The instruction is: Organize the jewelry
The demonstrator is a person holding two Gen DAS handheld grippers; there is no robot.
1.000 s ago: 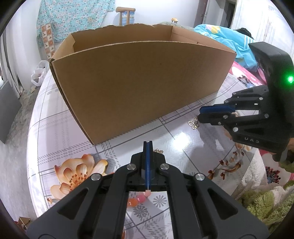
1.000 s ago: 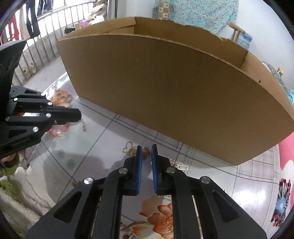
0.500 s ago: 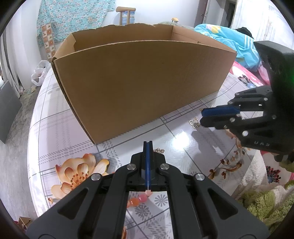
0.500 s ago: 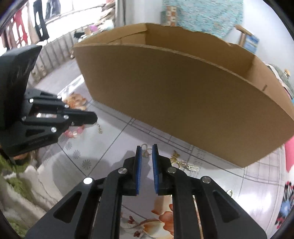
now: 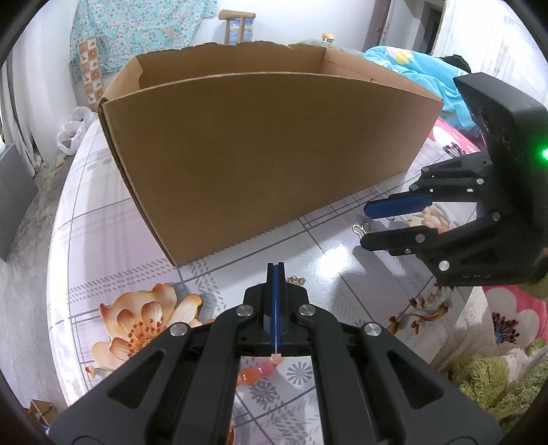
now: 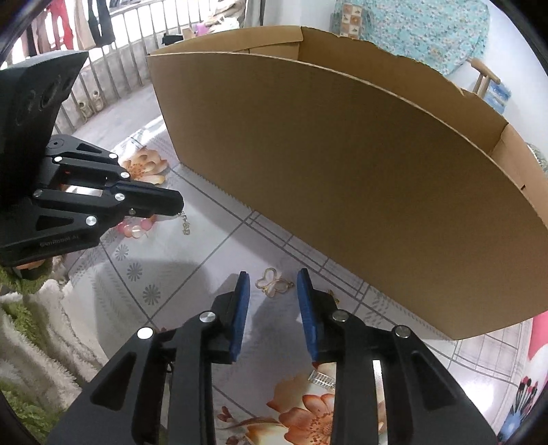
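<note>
A glossy tabletop (image 5: 102,239) printed with pale grid lines and orange flowers fills both views, in a room with a floral cloth (image 5: 137,27) on the far wall. At the left, the left gripper (image 5: 275,268) is level and low over the table, its blue pads pressed together on a pink bead bracelet (image 5: 260,369); beads hang under the jaws, and a small gold charm (image 5: 297,280) lies just past the tip. It is where it was a second ago. In the middle far ground stands a large open cardboard box (image 5: 267,154); its inside is hidden by the near wall, so its contents cannot be told. To the right, the right gripper (image 6: 270,285) tilts down toward the table. Its jaws, nearly closed a moment earlier, are now spread wide, with a gold butterfly pendant (image 6: 270,282) lying on the table between the fingertips, untouched. A small silver piece (image 6: 320,378) lies nearer, under the right finger. A fluffy green and white cloth (image 5: 496,380) sits at the near right edge.
</note>
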